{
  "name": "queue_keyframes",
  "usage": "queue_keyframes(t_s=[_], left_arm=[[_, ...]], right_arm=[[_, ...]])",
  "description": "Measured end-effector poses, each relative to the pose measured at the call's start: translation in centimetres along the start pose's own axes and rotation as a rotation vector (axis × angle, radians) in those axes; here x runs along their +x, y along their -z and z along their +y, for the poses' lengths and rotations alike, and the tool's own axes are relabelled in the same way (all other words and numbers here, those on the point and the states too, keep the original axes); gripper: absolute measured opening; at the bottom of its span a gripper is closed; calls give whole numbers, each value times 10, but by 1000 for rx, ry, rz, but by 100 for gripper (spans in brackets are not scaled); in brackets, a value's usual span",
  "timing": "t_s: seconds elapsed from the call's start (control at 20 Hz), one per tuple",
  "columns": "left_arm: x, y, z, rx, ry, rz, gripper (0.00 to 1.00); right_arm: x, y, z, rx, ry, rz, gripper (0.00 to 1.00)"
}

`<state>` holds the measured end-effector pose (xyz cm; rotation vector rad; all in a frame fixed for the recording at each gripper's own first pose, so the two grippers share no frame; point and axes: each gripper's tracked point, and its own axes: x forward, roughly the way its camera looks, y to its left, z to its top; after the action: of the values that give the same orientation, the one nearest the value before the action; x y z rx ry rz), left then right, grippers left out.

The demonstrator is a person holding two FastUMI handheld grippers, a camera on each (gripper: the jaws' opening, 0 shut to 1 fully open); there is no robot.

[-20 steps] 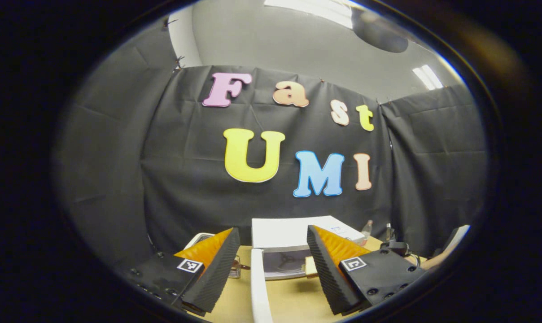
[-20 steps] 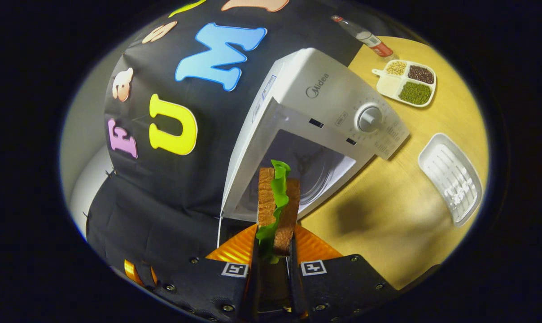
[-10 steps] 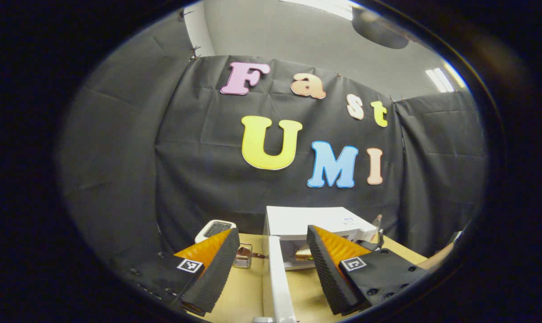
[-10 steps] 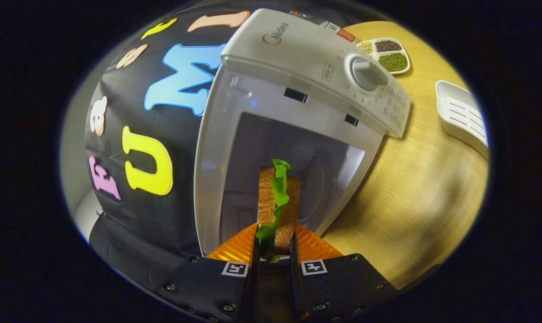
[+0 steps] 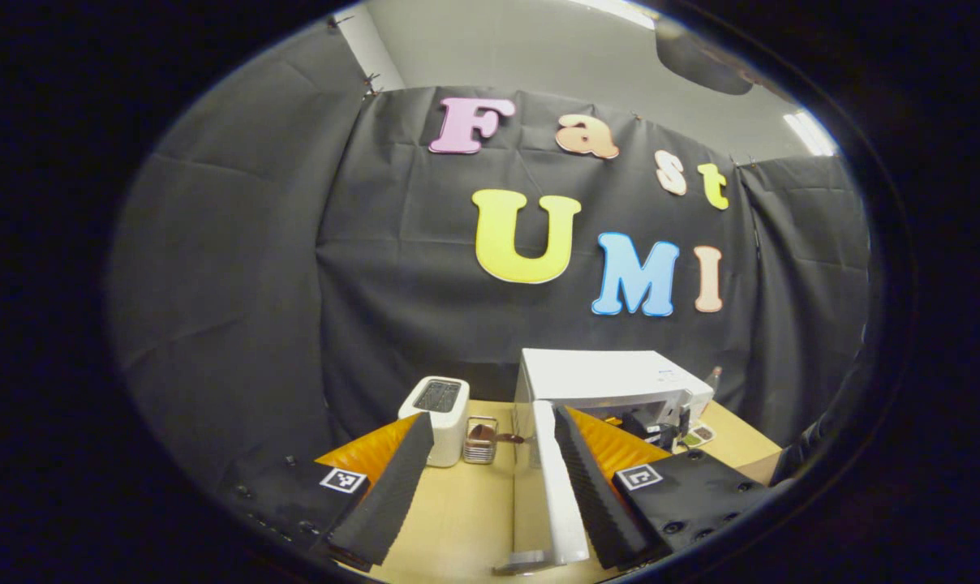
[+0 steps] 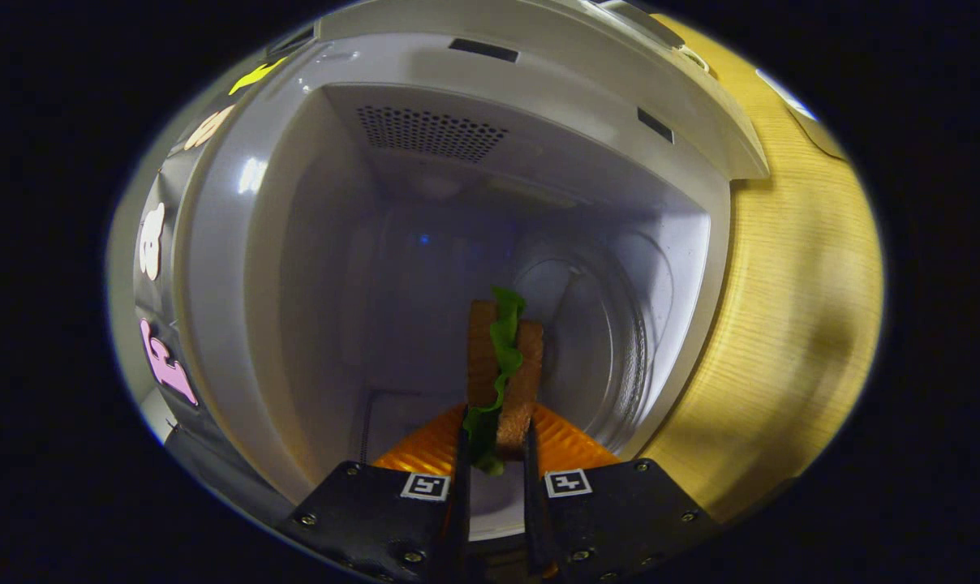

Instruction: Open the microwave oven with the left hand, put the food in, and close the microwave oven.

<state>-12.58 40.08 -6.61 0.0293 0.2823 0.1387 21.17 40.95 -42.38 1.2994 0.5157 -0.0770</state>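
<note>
The sandwich (image 6: 504,369) is being carried into the microwave oven (image 6: 490,146) by the right claw (image 6: 494,454), which is being kept closed on it, both fingers pressing its two bread sides. One second ago the oven was being seen from outside, well apart; now the sandwich is being held within the cavity opening, above the glass turntable (image 6: 612,341), and it is not yet being set down. The left claw (image 5: 490,478) is being kept wide, with the open door (image 5: 556,478) standing between its fingers, seemingly not gripped. Compared with before, the left claw is being drawn back from the oven. The placing step is judged nearly done; the release and the door closing are being left.
</note>
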Motion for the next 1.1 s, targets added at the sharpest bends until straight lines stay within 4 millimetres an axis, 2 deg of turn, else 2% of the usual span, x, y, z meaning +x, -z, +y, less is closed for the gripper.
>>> queue_keyframes(t_s=[0.1,0.2,0.35,0.55,0.6,0.65,0.7,0.85,1.1], left_arm=[[1,3,0,-4,2,10,96],[6,4,-5,2,17,9,96],[12,-4,-20,18,48,-5,96],[20,-16,-45,12,99,-39,97],[20,-18,-50,12,108,-47,96],[21,-18,-54,12,118,-52,96],[21,-19,-58,10,128,-52,96],[28,-19,-71,11,163,-59,96],[36,-23,-92,-5,211,-83,96]], right_arm=[[7,-4,-3,0,6,-15,28],[5,-3,-4,4,26,-9,28],[-8,-6,-12,-59,91,-6,41],[-31,-13,-18,-171,143,1,47],[-31,-12,-25,-206,150,7,48],[-37,-18,-27,-242,165,13,71],[-45,-21,-28,-268,183,24,75],[-64,-35,-25,-325,182,24,77],[-111,-59,-17,-593,178,21,77]])
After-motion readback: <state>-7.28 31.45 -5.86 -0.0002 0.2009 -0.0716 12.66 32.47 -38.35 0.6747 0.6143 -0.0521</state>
